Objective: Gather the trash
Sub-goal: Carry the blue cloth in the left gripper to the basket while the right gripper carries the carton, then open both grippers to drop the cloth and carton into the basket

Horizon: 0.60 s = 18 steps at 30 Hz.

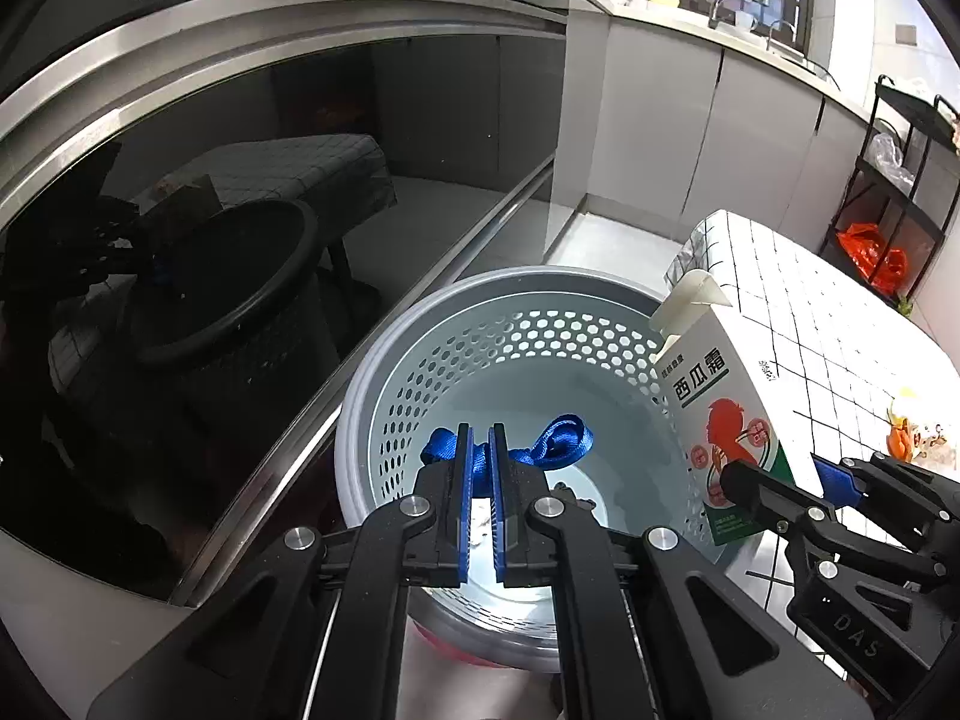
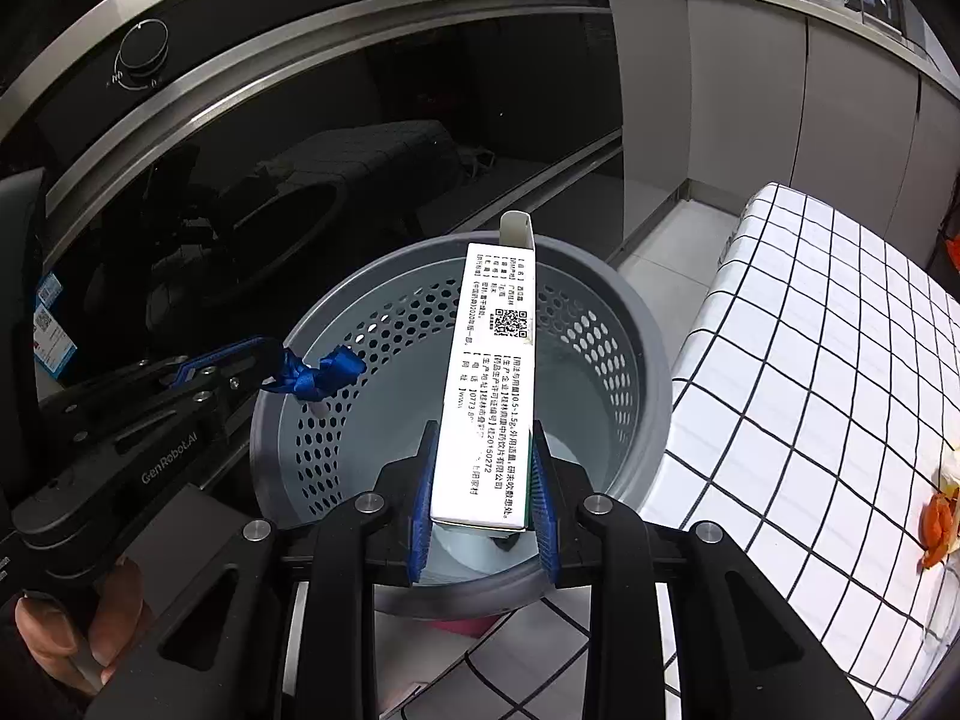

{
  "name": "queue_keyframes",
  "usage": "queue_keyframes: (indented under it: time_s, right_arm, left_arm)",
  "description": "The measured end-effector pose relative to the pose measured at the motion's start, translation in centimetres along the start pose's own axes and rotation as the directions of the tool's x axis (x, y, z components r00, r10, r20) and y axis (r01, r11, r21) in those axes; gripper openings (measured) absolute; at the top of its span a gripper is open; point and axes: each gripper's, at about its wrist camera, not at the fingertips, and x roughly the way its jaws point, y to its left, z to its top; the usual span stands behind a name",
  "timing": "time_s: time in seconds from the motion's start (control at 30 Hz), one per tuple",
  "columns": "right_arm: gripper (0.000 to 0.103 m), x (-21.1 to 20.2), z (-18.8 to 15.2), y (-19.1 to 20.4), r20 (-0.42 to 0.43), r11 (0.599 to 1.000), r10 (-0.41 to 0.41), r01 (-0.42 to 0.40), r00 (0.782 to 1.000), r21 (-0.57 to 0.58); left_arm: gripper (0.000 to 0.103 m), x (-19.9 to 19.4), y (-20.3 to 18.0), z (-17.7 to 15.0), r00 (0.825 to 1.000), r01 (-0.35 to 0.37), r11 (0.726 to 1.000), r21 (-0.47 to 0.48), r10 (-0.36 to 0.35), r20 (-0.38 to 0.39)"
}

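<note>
Right hand-held gripper (image 2: pixel 483 495) clamped on a white box (image 2: pixel 489 384), sticking out over the gray holey bin (image 2: pixel 645 360). Left hand-held gripper (image 1: pixel 478 468) pinched tight on a blue ribbon (image 1: pixel 555 441), dangling just inside the bin's rim. Beyond, checkered tabletop (image 2: pixel 828 330) right beside the bin, dark glass oven door (image 2: pixel 300 150) behind.

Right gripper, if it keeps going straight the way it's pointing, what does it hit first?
Probably the inside of the grey perforated bin; the right gripper, clamping the white box, points down into it, though depth is uncertain.
</note>
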Motion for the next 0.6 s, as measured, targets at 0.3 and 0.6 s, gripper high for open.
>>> queue_keyframes:
  time_s: [0.3,0.6]
  right_arm:
    - [0.029,-0.15,0.4,-0.44,0.018,1.0,0.008,-0.008,1.0,0.015]
    - [0.044,-0.64,0.16,-0.71,0.035,0.999,-0.001,-0.001,0.999,0.033]
  left_arm:
    - [0.007,0.06,0.44,0.08,1.0,0.007,1.0,-0.022,-0.007,-0.014]
    - [0.038,0.37,0.74,0.01,0.999,-0.002,0.999,-0.037,0.0,-0.033]
